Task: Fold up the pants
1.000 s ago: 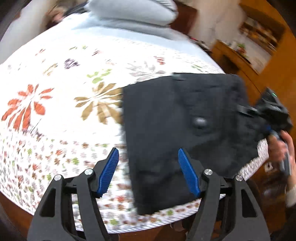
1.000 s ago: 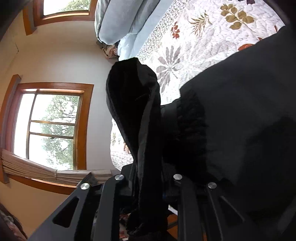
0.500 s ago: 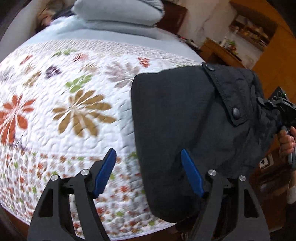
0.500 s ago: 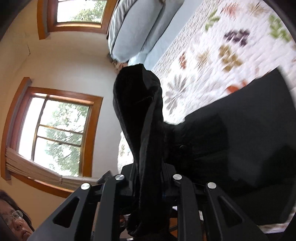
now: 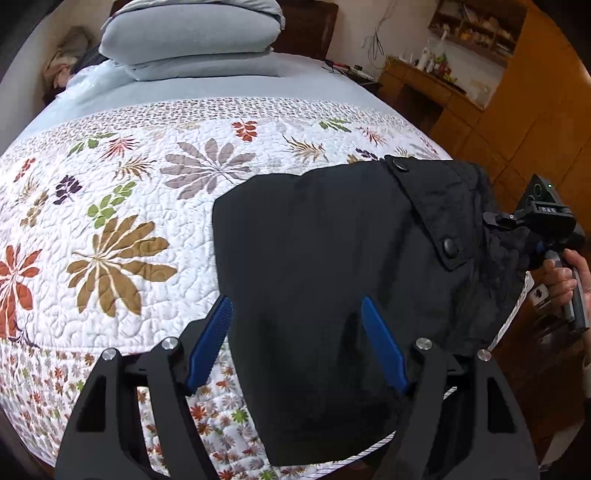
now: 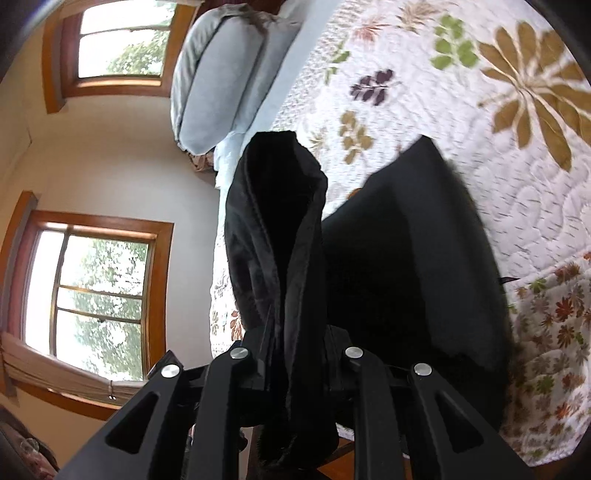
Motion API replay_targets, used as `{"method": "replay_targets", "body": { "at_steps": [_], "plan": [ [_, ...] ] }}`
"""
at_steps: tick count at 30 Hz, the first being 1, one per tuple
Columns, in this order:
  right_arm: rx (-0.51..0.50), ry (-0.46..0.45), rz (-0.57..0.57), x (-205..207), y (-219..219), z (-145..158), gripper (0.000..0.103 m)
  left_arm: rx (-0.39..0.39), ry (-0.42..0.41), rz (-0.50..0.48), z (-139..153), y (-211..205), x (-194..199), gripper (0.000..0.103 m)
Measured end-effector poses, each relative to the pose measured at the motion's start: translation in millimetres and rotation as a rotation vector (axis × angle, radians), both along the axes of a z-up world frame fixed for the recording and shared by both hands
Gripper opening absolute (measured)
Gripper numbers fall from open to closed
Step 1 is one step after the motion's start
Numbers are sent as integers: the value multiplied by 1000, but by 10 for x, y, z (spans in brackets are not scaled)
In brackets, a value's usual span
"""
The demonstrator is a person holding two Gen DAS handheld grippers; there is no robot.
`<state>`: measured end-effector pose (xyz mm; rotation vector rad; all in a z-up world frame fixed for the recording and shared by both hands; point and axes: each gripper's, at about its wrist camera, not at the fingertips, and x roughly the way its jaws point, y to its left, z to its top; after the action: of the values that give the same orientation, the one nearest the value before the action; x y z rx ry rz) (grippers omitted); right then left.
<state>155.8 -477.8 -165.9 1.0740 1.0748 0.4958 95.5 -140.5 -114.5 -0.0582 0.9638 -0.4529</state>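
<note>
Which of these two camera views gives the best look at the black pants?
The left wrist view. There the black pants lie spread over the floral quilt, showing a flap with snap buttons, with the right tool gripping one edge. The right wrist view shows only a bunched dark fold clamped close to the lens, plus a shadowy panel.

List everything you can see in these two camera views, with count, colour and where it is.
pants: one pair, black, lying on the near right part of the bed, one end lifted
quilt: one, white with coloured leaf and flower prints, covering the bed
pillows: two, grey-blue, stacked at the head of the bed
windows: two, brown wooden frames, in the wall beside the bed
wooden furniture: brown, shelves and a cluttered counter past the bed's right side
left tongs: one, black with blue pads, open, hovering over the near end of the pants
right tongs: one, black, shut on a bunched fold of the pants
person's hand: one, gripping the right tongs' handle
</note>
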Motion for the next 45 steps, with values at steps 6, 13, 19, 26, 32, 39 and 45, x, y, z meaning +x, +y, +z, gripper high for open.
{"method": "replay_targets", "body": {
  "at_steps": [6, 13, 19, 26, 32, 39, 45],
  "plan": [
    [-13, 10, -11, -63, -111, -162, 18, 22, 40, -6, -157, -91, 42, 78],
    [-19, 44, -20, -193, -317, -385, 30, 30, 65, 2, -328, -123, 71, 85],
    [-159, 6, -93, -414, -547, -141, 34, 22, 86, -1, -337, -54, 75, 86],
    [-198, -205, 20, -566, -241, 404, 34, 39, 73, 32, -256, 172, 5, 86],
    [-254, -191, 79, -516, 64, 327, 34, 30, 79, 47, -279, 188, -48, 86],
    [-259, -146, 62, -554, -21, 215, 32, 14, 96, 46, -321, 129, -26, 86],
    [-301, -192, 70, -599, -33, 454, 60, 4, 107, 43, -199, 293, 0, 86]
  ]
}}
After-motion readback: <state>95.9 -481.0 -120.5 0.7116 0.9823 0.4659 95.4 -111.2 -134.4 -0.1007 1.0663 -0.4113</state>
